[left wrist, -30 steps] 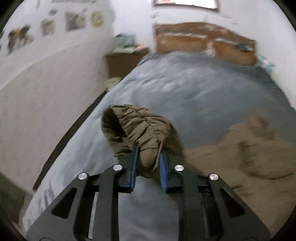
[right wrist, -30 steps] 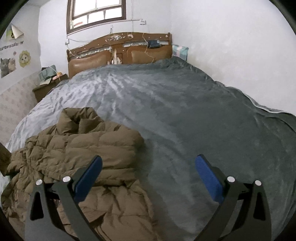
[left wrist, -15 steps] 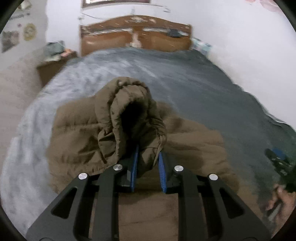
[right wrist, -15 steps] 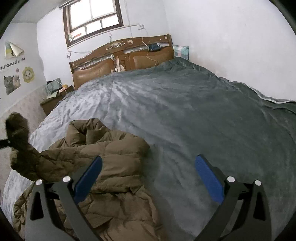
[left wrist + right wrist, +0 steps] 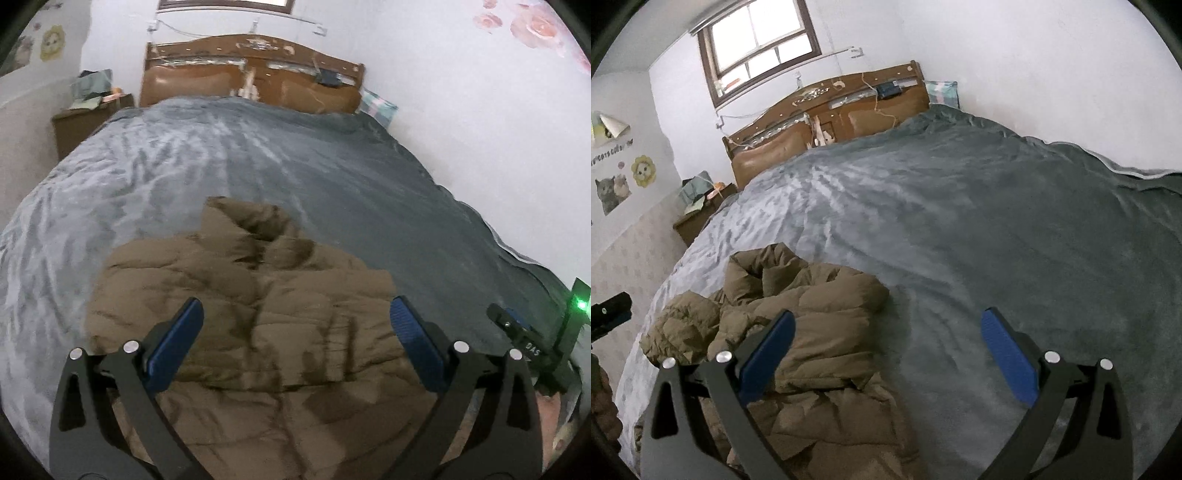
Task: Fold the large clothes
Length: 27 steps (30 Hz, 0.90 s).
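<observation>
A brown puffer jacket (image 5: 258, 314) lies crumpled on the grey bed cover (image 5: 258, 155), sleeve folded over its body. My left gripper (image 5: 295, 332) is open and empty just above the jacket's middle. The jacket also shows in the right wrist view (image 5: 812, 325), lower left. My right gripper (image 5: 886, 343) is open and empty, hovering over the jacket's right edge and the bare cover (image 5: 1015, 240). The right gripper shows at the far right of the left wrist view (image 5: 524, 336); I cannot tell its state there.
A wooden headboard (image 5: 251, 81) stands at the far end of the bed. A nightstand (image 5: 85, 118) with clutter stands at the far left. A white wall (image 5: 480, 129) runs along the bed's right side. A pillow (image 5: 942, 92) lies by the headboard.
My left gripper carried the jacket sleeve from the left over the jacket's body, then opened and let it go. The right gripper stayed open and shifted slightly.
</observation>
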{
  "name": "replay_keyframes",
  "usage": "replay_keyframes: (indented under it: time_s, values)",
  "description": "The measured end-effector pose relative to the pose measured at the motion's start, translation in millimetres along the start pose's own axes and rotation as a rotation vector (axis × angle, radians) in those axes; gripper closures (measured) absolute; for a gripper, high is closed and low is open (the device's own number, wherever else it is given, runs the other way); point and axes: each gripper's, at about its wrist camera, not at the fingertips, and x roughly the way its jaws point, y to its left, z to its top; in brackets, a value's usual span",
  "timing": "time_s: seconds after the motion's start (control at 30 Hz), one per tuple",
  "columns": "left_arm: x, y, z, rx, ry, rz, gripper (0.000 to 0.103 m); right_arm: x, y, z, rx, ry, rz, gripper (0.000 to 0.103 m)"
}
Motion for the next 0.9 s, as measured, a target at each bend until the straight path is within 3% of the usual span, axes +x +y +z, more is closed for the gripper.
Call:
replay_keyframes:
  time_s: [0.1,0.17,0.23,0.3,0.4,0.63,0.8,0.87,0.9]
  values:
    - [-8,20,-6,-0.001,-0.022,0.079,0.003,3,10,-1,-0.015,0.009,0.019,0.002]
    - [-21,39,-9,0.028,-0.067,0.195,0.003,5,18,-3,-0.010,0.020,0.047,0.002]
    - [-28,55,-19,0.047,-0.093,0.299,0.003,13,30,-5,0.005,0.041,0.098,0.002]
    - [-29,75,-29,0.030,-0.093,0.343,0.003,27,45,-10,0.024,0.080,0.160,0.002]
    - [-22,108,-34,0.007,-0.056,0.374,0.003,53,78,-23,0.016,0.154,0.232,0.002]
    - [-6,153,-36,-0.041,-0.029,0.413,0.003,98,148,-58,-0.078,0.290,0.253,0.005]
    - [4,164,-37,-0.023,-0.010,0.409,0.003,130,177,-83,-0.144,0.408,0.263,0.037]
    - [9,166,-40,-0.013,-0.006,0.410,0.003,136,180,-91,-0.150,0.431,0.277,0.069]
    - [8,166,-39,-0.017,-0.008,0.408,0.003,135,181,-91,-0.153,0.419,0.281,0.075]
